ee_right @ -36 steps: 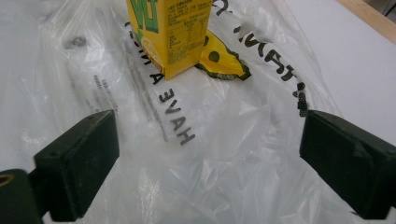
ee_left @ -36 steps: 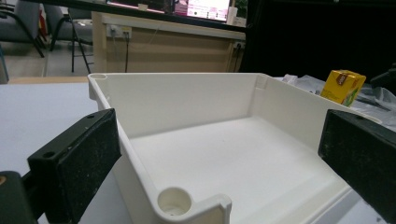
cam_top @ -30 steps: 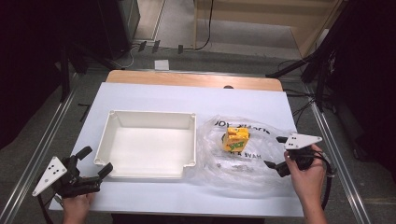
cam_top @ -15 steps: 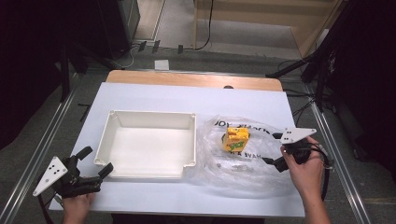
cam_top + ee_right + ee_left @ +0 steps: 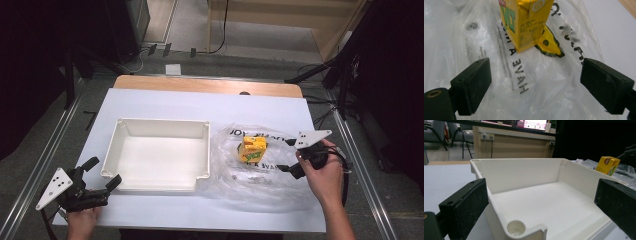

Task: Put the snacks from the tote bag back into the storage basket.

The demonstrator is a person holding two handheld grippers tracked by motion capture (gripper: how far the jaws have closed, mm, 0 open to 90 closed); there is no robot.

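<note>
since a second earlier, right gripper point(image 5: 288, 155) had slid closer to the yellow carton point(image 5: 252, 149) on the plastic bag point(image 5: 260, 182), jaws wide, empty. left gripper point(image 5: 103, 173) hovered open near the white tray point(image 5: 157, 128).

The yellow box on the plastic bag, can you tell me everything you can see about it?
The yellow box is a small carton, like a juice box, with green lettering on its side, small print and a round sticker near the top. It looks like glossy card. It stands upright on the clear plastic bag, which has black printed words, to the right of the white tray. A yellow and green scrap lies against its base. The right tongs are open beside it, not touching.
</note>
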